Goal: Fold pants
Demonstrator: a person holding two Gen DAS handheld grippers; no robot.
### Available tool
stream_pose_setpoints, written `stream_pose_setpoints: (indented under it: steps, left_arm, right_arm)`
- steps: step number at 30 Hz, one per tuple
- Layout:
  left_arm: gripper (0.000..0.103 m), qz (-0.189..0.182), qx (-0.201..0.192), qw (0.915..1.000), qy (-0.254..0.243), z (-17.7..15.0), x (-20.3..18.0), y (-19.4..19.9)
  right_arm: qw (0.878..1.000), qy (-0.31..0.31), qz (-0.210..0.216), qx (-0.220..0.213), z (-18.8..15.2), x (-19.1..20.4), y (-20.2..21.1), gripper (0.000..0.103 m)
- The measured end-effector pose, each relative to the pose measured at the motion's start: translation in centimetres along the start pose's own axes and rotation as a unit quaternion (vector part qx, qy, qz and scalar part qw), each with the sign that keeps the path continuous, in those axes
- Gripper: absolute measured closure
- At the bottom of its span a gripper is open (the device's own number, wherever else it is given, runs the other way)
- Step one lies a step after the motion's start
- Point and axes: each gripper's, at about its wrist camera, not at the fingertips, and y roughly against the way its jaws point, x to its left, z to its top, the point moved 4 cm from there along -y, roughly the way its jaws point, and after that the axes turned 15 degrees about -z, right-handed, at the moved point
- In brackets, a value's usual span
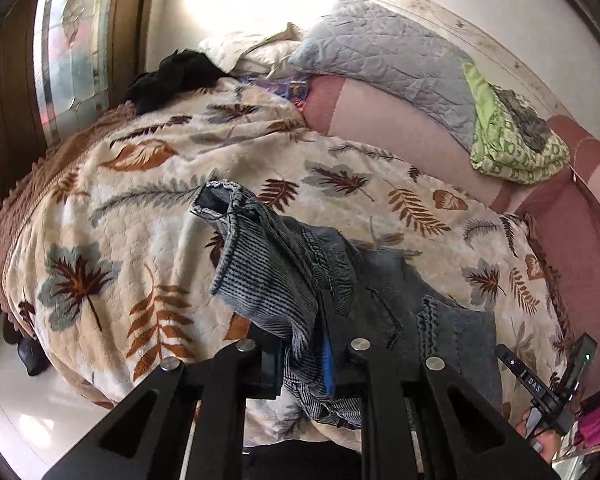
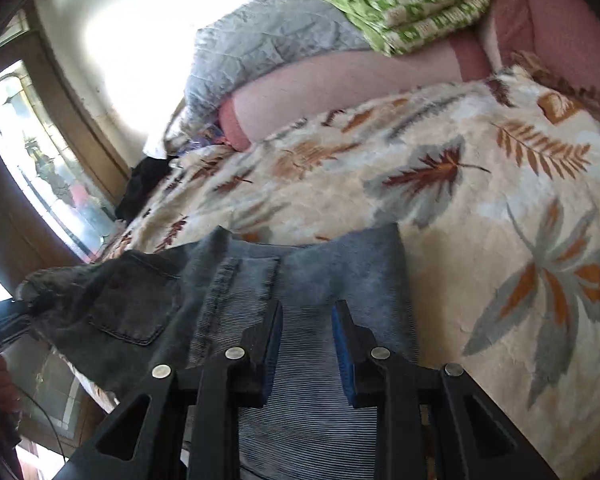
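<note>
Left wrist: both grippers' jaws clamp the pants point(image 1: 284, 276) over the blanket point(image 1: 140, 184).

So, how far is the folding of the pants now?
Early stage. Done: both tools have gripped the pants. In hand: the left tool lifts a bunched part off the blanket; the right tool holds flat cloth. Left: no neat fold is visible yet, and the pants still lie crumpled.
</note>
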Motion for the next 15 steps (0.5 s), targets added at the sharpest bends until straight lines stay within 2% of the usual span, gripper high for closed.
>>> stream_pose_setpoints:
  steps: [4,7,11,15]
  left_arm:
    - [0.088,-0.016,-0.002,0.9975,-0.069,-0.1,-5.7,0.3]
    - [0.089,-0.032,0.01,0.9925,-0.117,-0.6,-10.4,-0.5]
    - [0.09,-0.065,0.038,0.9812,-0.178,-2.4,-16.8,-2.7]
    - [0.092,-0.095,0.082,0.966,-0.226,-5.7,-22.5,-6.9]
  right_arm:
    - [0.999,-0.046,-0.004,0.019,0.3,-2.4,-0.4,0.076]
    - [0.995,-0.093,0.006,0.021,0.8,-4.5,-0.1,0.076]
    - [0.991,-0.131,0.002,-0.002,1.7,-6.8,1.3,0.076]
    - [0.985,-0.174,-0.004,-0.022,2.2,-9.5,2.7,0.076]
